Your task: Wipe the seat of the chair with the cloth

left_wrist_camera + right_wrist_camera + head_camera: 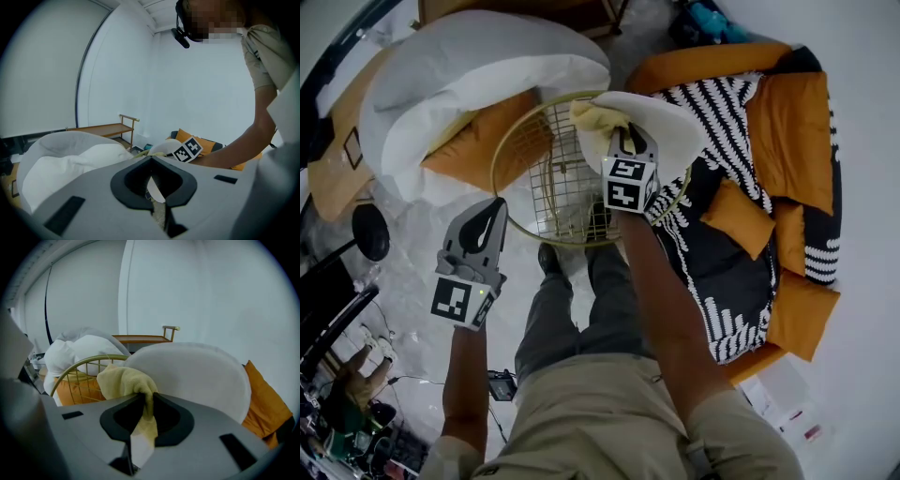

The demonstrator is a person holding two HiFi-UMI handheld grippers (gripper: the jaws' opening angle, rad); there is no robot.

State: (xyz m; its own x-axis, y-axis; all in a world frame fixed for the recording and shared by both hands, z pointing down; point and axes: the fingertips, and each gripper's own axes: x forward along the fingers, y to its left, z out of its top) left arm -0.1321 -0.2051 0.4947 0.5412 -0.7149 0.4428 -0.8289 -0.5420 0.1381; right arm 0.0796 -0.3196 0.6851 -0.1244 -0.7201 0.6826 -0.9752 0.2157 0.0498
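Far left: a large white pillow [459, 75] lies on the floor, with an orange cushion [478, 145] tucked under its lower edge.

Left claw [495, 208]: held low, outside the chair's left rim and touching nothing. Its jaws are clenched together with nothing between them, as seen from the left gripper view.

Centre: the chair [558, 183] is a round basket of gold wire. The person stands right against its near side, one shoe [548, 258] just outside the rim. A white cushion [675, 127] lies in the right half of the basket. The left half is bare wire, with the floor showing through.

Cloth [598, 119]: pale yellow and bunched. It is up at the far side of the basket, against the left edge of the white cushion. From the right gripper view, its loose bulk stands ahead of the jaws and a narrow tail hangs down between them.

Right claw [628, 136]: reached over the basket on an outstretched arm, jaws clamped on the cloth. I cannot tell whether the cloth presses on the cushion or only sits beside it.

Right: a low sofa [787, 141] with orange pads and a black-and-white striped throw [712, 103] stands close beside the chair.

Background, in both gripper views: a wooden rack [145, 338] stands against the white wall.
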